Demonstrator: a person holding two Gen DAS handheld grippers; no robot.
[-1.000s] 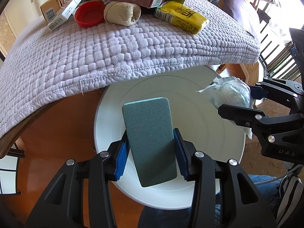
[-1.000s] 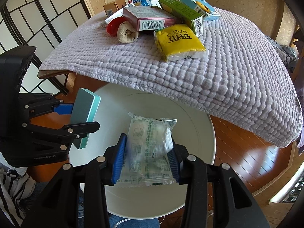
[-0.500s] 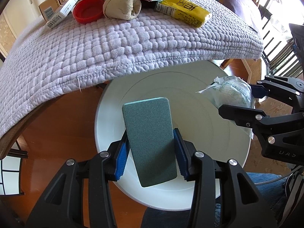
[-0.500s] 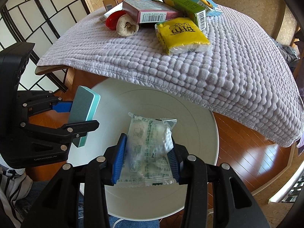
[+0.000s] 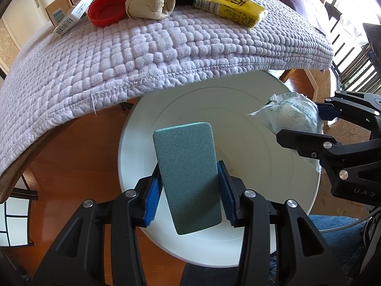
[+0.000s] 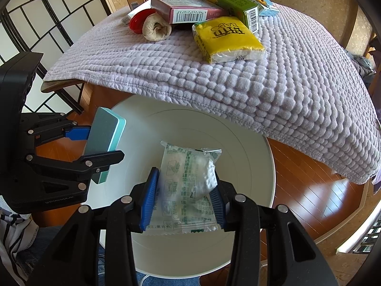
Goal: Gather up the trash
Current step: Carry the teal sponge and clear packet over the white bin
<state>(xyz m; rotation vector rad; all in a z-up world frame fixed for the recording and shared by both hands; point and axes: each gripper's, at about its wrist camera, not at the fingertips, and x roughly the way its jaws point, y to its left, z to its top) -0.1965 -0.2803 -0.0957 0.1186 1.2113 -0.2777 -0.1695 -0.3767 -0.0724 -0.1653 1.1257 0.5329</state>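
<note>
My left gripper [image 5: 189, 190] is shut on a green sponge block [image 5: 188, 176] and holds it over the round white bin [image 5: 257, 238]. It also shows in the right wrist view [image 6: 106, 143]. My right gripper [image 6: 183, 195] is shut on a clear plastic wrapper [image 6: 188, 188], also held over the white bin [image 6: 250, 226]. The wrapper shows at the right of the left wrist view [image 5: 293, 116]. More trash lies on the table: a yellow packet [image 6: 226, 38], a pink box [image 6: 188, 9], a green box [image 6: 231, 2], a beige wad [image 6: 156, 27] and a red lid [image 5: 106, 9].
The table is covered by a lilac quilted cloth [image 6: 238, 76] whose edge overhangs the bin. A shoji screen [image 6: 42, 23] stands at the left. Wooden floor [image 5: 71, 166] surrounds the bin. A person's jeans [image 5: 333, 238] are close below.
Both grippers with their loads have moved a little forward and down toward the bin and table edge. Their grips are unchanged.
</note>
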